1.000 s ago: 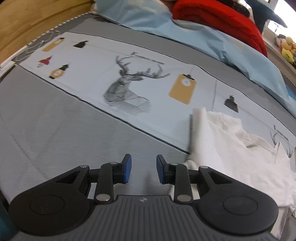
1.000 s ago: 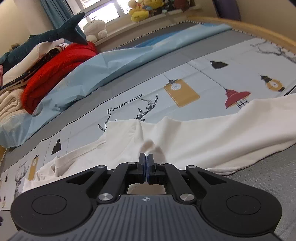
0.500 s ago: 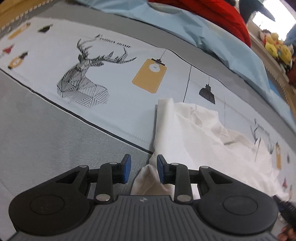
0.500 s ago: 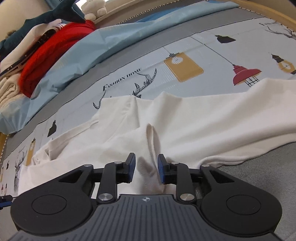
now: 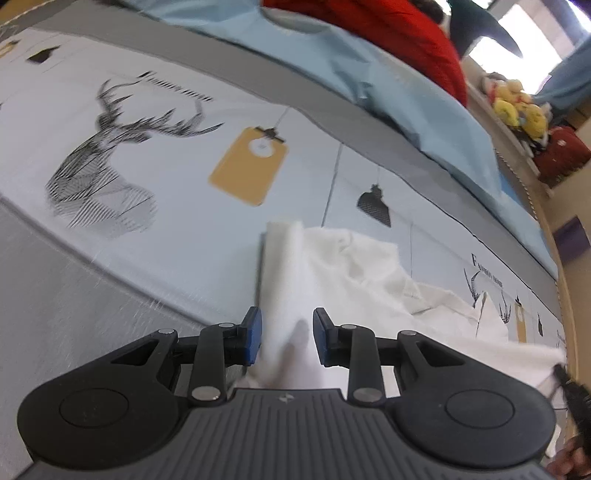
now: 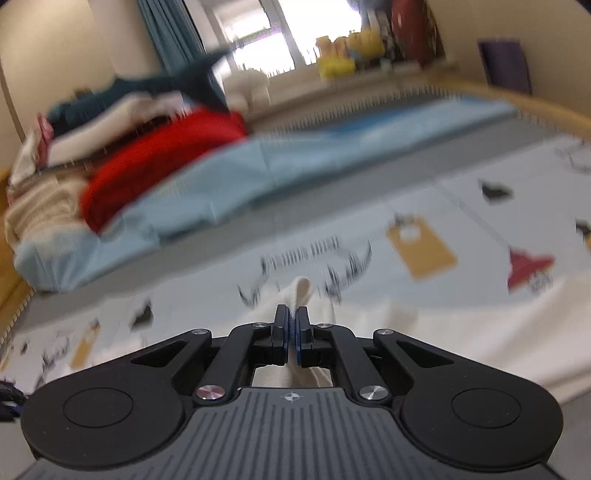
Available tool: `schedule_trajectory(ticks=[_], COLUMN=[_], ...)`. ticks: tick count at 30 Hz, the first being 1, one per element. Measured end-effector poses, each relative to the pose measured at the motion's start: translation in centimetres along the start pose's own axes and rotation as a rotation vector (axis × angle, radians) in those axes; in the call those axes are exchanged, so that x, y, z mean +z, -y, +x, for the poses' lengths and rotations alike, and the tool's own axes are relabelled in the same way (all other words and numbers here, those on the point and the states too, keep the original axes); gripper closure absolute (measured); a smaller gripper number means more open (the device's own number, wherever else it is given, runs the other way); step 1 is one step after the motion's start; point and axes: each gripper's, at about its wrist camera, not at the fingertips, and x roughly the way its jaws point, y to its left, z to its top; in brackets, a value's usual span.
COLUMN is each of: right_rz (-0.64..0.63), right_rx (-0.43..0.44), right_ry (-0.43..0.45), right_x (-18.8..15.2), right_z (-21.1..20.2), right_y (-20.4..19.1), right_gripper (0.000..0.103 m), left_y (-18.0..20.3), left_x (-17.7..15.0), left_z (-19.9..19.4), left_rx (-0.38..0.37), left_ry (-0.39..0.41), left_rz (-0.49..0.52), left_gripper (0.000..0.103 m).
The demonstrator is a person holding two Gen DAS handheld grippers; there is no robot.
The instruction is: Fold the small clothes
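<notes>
A white garment (image 5: pixel 351 266) lies crumpled on the printed bed sheet (image 5: pixel 147 155). In the left wrist view its narrow folded end runs between the blue pads (image 5: pixel 253 330) of my left gripper (image 5: pixel 287 332). The jaws stand apart and do not squeeze the cloth. In the right wrist view my right gripper (image 6: pixel 292 328) is shut on a raised fold (image 6: pixel 301 288) of the same white garment (image 6: pixel 443 332), pinched up off the sheet. That view is blurred.
A light blue cloth (image 5: pixel 406 96) and a red blanket (image 5: pixel 388 29) lie along the far side of the bed. Plush toys (image 5: pixel 517 110) sit on a sill beyond. The wooden bed rim (image 6: pixel 517 99) curves at the right. Grey sheet (image 5: pixel 74 295) lies near the left gripper.
My left gripper slid right and down until the garment's end lay between its jaws. My right gripper opened, then shut on a fold and lifted it.
</notes>
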Motion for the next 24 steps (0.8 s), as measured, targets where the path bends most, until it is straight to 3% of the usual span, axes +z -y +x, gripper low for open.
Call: schedule_trajectory(ticks=[6,8,10,12,17,21,24], right_rz=[0.049,0.049,0.053,0.043,0.032,0.031,0.018], right_rx=[-0.040,-0.037,-0.020,-0.007,-0.117,-0.117,-0.049], right_ry=[-0.110,-0.118,-0.106,-0.088,-0.130,-0.113,-0.114], right_x=[-1.0,-1.1,-0.8,-0.8,-0.7,-0.5,-0.4], right_z=[2.0,2.1,1.9,1.7,2.8,2.3,1.9], right_y=[2.0,1.9,1.8,1.4,1.3,1.5,1.0], right_gripper=[0.100,0.100,0.100,0.100,0.099,0.099,0.099], left_y=[-0.4,-0.3,-0.4,-1.2,-2.4,-1.6,-0.3], left_x=[0.5,0.8,1.4,1.9,2.4,2.5,1.4], left_z=[3.1,3.6,2.8,2.2,2.3,0.1,-0.1], left_rx=[-0.022,-0.042,-0.047,-0.069,0.055,-0.028,-0.111], left_ry=[0.012,0.013,0.091,0.136,0.081,0.061,-0.036], left_rz=[0.001,0.032,0.062,0.028,0.007,0.064,0.183], left_gripper=[0.071,0.099,0.100,0.099,0.097,0.097,0.097])
